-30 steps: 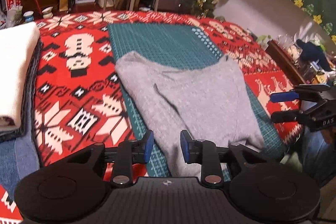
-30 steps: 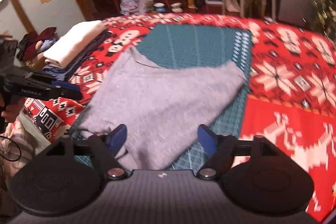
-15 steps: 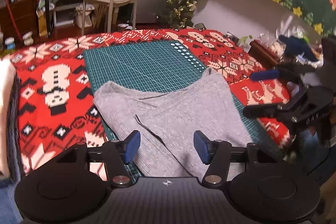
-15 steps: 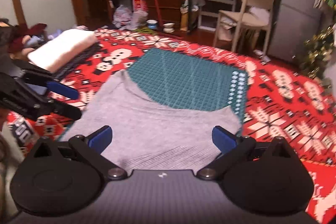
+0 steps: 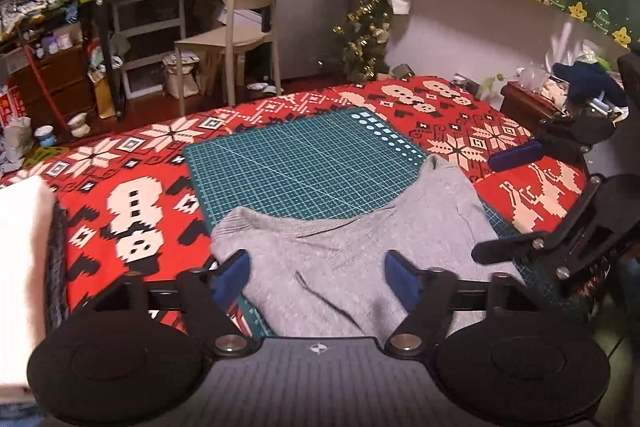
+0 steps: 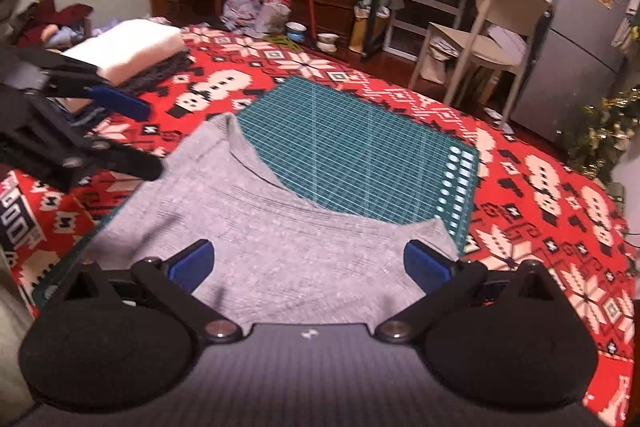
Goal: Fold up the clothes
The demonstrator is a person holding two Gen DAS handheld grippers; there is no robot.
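A grey sweater [image 5: 352, 259] is seen lying partly folded on a green mat [image 5: 304, 163], which is spread over a red patterned cloth [image 5: 132, 195] on the counter. The sweater covers the near part of the mat, with one corner reaching toward the far right and the far half of the mat left bare. The left tool [image 5: 318, 277] is held above the sweater's near edge; its jaws stand apart and have just been closing a little, with nothing pinched between them. The right tool [image 6: 310, 263] is held over the sweater too, its jaws spread wide and empty. A stack of folded clothes [image 6: 132, 47], white on top, is seen at the far left of the cloth. The step in hand is judged to be a pause between folds, the sweater having been let go and lying loose. For the next move, an edge or corner would likely need to be gripped by each tool and the sweater carried over itself, so that a smaller, flatter shape is made.
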